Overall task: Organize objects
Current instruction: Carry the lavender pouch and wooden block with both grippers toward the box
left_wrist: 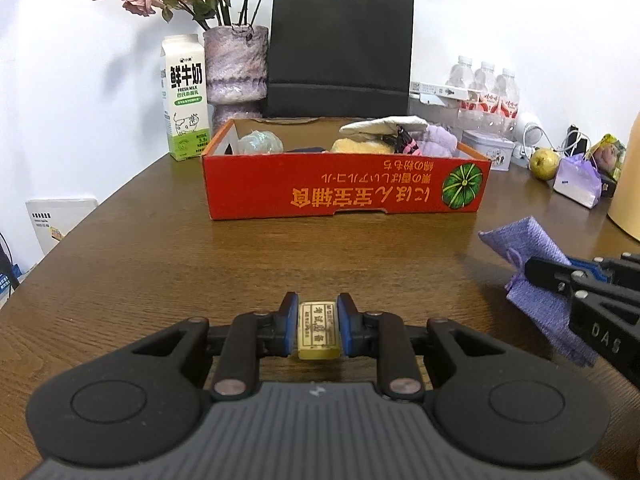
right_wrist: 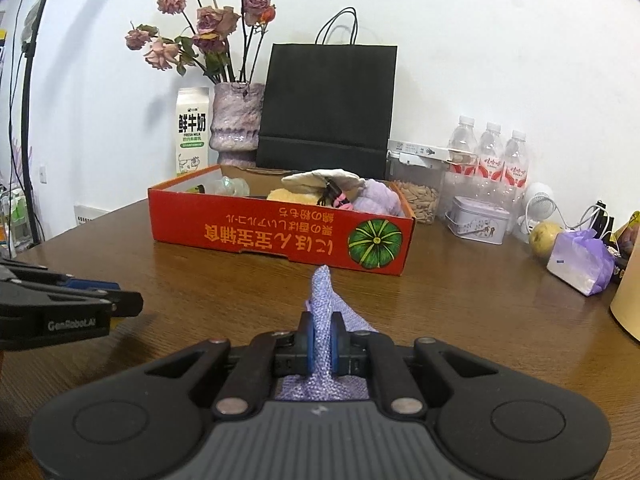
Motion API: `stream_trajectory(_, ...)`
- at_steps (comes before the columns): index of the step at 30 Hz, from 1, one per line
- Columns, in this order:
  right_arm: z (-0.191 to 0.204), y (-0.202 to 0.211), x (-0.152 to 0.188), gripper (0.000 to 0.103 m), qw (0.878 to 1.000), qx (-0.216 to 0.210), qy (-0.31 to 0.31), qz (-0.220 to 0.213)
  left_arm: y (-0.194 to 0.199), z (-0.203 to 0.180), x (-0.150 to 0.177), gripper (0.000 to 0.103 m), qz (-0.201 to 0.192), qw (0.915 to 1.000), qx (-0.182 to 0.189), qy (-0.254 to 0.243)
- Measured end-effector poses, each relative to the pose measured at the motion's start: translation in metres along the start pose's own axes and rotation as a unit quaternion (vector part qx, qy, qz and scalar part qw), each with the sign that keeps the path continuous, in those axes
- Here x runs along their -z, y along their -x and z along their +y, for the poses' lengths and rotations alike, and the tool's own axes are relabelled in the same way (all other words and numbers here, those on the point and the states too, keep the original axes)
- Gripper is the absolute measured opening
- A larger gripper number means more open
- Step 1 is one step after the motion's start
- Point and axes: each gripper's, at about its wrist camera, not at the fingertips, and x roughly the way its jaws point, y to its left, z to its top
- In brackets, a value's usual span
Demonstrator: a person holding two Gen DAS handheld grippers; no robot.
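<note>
**Both tools loaded, box straight ahead**

Left tool (left_wrist: 318, 330) pinches a small yellowish eraser (left_wrist: 319, 332), long axis pointing fwd at the red cardboard box (left_wrist: 344, 184). Right tool (right_wrist: 322, 344) is clamped on a purple knit pouch (right_wrist: 326, 300), tip also aimed at the box and looking nearer it. Brown wood surface (left_wrist: 200, 260) betw. tools and box lies bare; milk carton (left_wrist: 185, 98), vase (left_wrist: 236, 66), black paper bag (left_wrist: 340, 48) stand behind the box against a white wall.

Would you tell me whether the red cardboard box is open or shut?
Open: the red cardboard box has no lid, and items inside show above its rim.
</note>
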Motion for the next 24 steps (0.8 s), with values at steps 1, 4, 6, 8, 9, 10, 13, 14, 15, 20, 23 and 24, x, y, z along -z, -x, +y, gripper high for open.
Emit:
stream_trajectory(1, 0.002, 0.001, 0.0, 0.007, 1.0, -0.001, 0.0, -0.001, 0.001, 0.0, -0.001, 0.022, -0.002, 1.0, 0.0, 0.001)
stream_trajectory(4, 0.006, 0.003, -0.001, 0.007, 1.0, -0.004, 0.001, -0.008, 0.004, 0.001, -0.004, 0.022, -0.01, 0.9999, 0.0, 0.007)
stream_trajectory(6, 0.008, 0.005, -0.003, 0.007, 1.0, -0.005, -0.001, -0.012, 0.006, 0.002, -0.007, 0.022, -0.013, 0.9998, 0.0, 0.012)
stream_trajectory(8, 0.009, 0.006, -0.005, 0.007, 1.0, -0.007, -0.003, -0.015, 0.008, 0.004, -0.011, 0.022, -0.017, 0.9997, 0.0, 0.016)
stream_trajectory(9, 0.01, 0.006, -0.007, 0.007, 1.0, -0.007, -0.004, -0.018, 0.008, 0.004, -0.014, 0.022, -0.02, 0.9997, 0.0, 0.017)
stream_trajectory(10, 0.01, 0.006, -0.009, 0.007, 1.0, -0.008, -0.005, -0.02, 0.009, 0.004, -0.016, 0.022, -0.022, 0.9996, 0.0, 0.018)
stream_trajectory(13, 0.011, 0.006, -0.016, 0.007, 1.0, -0.01, -0.007, -0.026, 0.011, 0.004, -0.025, 0.022, -0.032, 0.9993, 0.0, 0.018)
stream_trajectory(14, 0.012, 0.005, -0.018, 0.007, 1.0, -0.01, -0.008, -0.029, 0.011, 0.004, -0.029, 0.022, -0.035, 0.9992, 0.0, 0.018)
stream_trajectory(15, 0.012, 0.005, -0.021, 0.007, 0.999, -0.011, -0.009, -0.032, 0.012, 0.004, -0.032, 0.022, -0.039, 0.9991, 0.001, 0.018)
stream_trajectory(20, 0.014, 0.003, -0.039, 0.007, 0.999, -0.011, -0.009, -0.049, 0.012, 0.004, -0.052, 0.022, -0.059, 0.998, 0.0, 0.021)
stream_trajectory(23, 0.014, 0.001, -0.049, 0.007, 0.998, -0.011, -0.009, -0.06, 0.01, 0.004, -0.064, 0.022, -0.07, 0.9973, -0.001, 0.022)
stream_trajectory(24, 0.014, -0.001, -0.053, 0.007, 0.998, -0.011, -0.01, -0.063, 0.01, 0.003, -0.068, 0.022, -0.073, 0.9971, -0.001, 0.023)
